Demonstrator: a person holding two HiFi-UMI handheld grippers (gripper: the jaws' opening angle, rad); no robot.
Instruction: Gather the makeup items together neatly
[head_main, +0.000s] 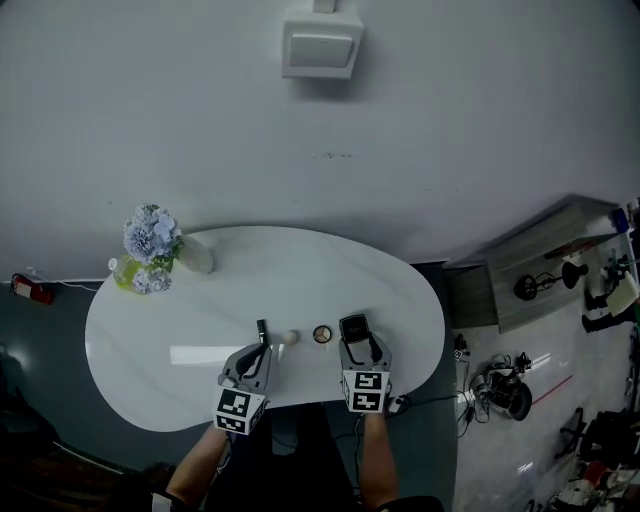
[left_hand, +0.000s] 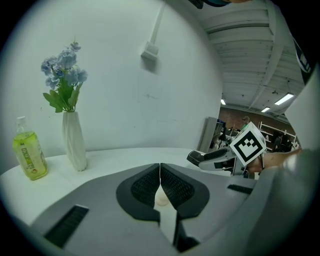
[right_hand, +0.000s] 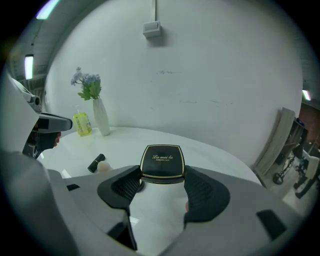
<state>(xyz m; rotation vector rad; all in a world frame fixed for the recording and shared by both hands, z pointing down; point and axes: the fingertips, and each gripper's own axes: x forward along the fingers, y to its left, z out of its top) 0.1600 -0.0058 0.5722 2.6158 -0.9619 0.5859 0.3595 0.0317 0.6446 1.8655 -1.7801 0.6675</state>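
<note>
On the white table (head_main: 200, 320), near its front edge, lie a black lipstick (head_main: 262, 330), a beige sponge (head_main: 288, 338) and a small round compact (head_main: 322, 334) in a short row. My left gripper (head_main: 262, 346) is shut with nothing in it, its tips just behind the lipstick. In the left gripper view the sponge (left_hand: 161, 198) shows below the shut jaws of the left gripper (left_hand: 160, 172). My right gripper (head_main: 356, 336) is shut on a black square compact (right_hand: 162, 162) at its fingertips, right of the round compact. The right gripper view shows the lipstick (right_hand: 96, 163) and sponge (right_hand: 104, 167) to the left.
A white vase of blue flowers (head_main: 152, 240) and a yellow-green bottle (head_main: 125, 272) stand at the table's far left. A white box (head_main: 320, 42) hangs on the wall. A bench (head_main: 560, 260) and floor clutter (head_main: 510, 385) lie right of the table.
</note>
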